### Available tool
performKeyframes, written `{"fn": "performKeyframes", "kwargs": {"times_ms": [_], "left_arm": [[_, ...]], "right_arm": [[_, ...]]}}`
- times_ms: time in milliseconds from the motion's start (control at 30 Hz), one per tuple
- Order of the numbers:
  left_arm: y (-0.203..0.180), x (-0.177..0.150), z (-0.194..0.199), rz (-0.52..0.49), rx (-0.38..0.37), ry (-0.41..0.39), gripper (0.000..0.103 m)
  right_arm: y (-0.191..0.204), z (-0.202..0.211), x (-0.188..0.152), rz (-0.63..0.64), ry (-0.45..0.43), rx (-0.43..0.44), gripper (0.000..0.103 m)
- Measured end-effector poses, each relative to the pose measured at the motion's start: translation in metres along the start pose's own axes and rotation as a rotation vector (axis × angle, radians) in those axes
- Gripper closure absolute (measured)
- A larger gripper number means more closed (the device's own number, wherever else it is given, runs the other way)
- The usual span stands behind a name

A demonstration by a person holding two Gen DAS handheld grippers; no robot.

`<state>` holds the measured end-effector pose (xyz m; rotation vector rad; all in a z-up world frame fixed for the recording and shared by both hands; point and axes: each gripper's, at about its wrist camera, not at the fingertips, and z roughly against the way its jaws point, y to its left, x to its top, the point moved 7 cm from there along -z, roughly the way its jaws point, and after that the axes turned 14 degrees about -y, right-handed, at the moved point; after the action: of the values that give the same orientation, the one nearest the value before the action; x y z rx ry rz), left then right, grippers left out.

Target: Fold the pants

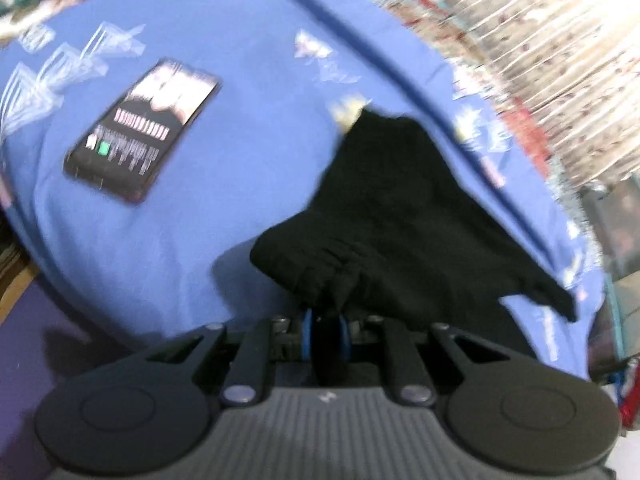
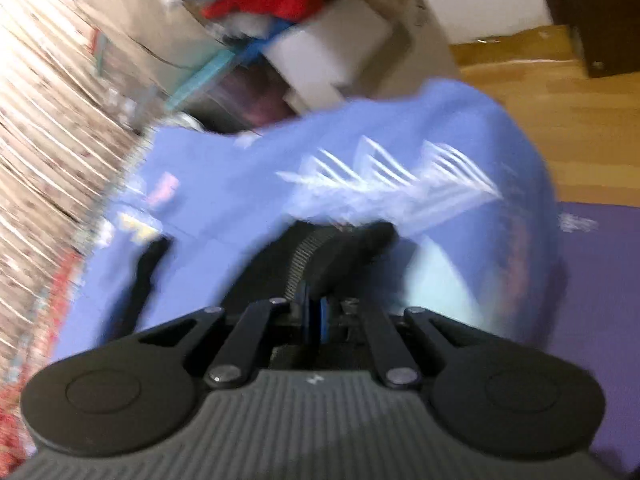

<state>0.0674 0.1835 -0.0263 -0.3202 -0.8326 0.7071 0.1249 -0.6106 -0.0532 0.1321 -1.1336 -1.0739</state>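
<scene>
While angled down over the blue sheet [image 1: 208,240], each hand-held gripper [image 1: 325,332] [image 2: 316,316] pinches the black pants [image 1: 400,220].

a home bedroom: blue bedsheet [image 1: 240,240], patterned blanket [image 1: 560,60], wooden floor [image 2: 560,120]

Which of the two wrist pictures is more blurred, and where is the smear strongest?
Right wrist view: the more blurred, with the blue sheet and its white pattern smeared into streaks; only the right gripper is sharp. Left wrist view: milder blur; the phone screen is unreadable, the black pants lack detail, edges bend.
</scene>
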Motion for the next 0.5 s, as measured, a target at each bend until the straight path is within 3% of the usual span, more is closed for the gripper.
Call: {"fn": "performKeyframes", "kwargs": {"times_ms": [67, 133, 167, 200, 267, 367, 500], "left_arm": [[0.013, -0.015, -0.016, -0.029, 0.053, 0.051, 0.087], [0.016, -0.024, -0.025, -0.032, 0.071, 0.064, 0.083], [0.014, -0.023, -0.022, -0.047, 0.065, 0.052, 0.081], [0.012, -0.021, -0.017, -0.064, 0.059, 0.040, 0.075], [0.013, -0.013, -0.003, -0.097, 0.083, -0.008, 0.062], [0.021, 0.008, 0.019, -0.082, 0.069, -0.084, 0.060], [0.022, 0.053, 0.032, -0.166, 0.133, -0.202, 0.060]], "right_arm": [[-0.017, -0.007, -0.022, 0.007, 0.054, -0.064, 0.095], [-0.023, -0.006, -0.025, -0.018, 0.030, -0.052, 0.092], [-0.022, -0.005, -0.023, -0.021, 0.027, -0.060, 0.086], [-0.020, -0.002, -0.017, -0.016, 0.019, -0.078, 0.072], [-0.019, 0.008, 0.002, 0.014, -0.077, -0.126, 0.059], [-0.012, 0.021, 0.022, 0.042, -0.184, -0.182, 0.059], [0.018, 0.027, 0.030, 0.130, -0.223, -0.113, 0.060]]}}
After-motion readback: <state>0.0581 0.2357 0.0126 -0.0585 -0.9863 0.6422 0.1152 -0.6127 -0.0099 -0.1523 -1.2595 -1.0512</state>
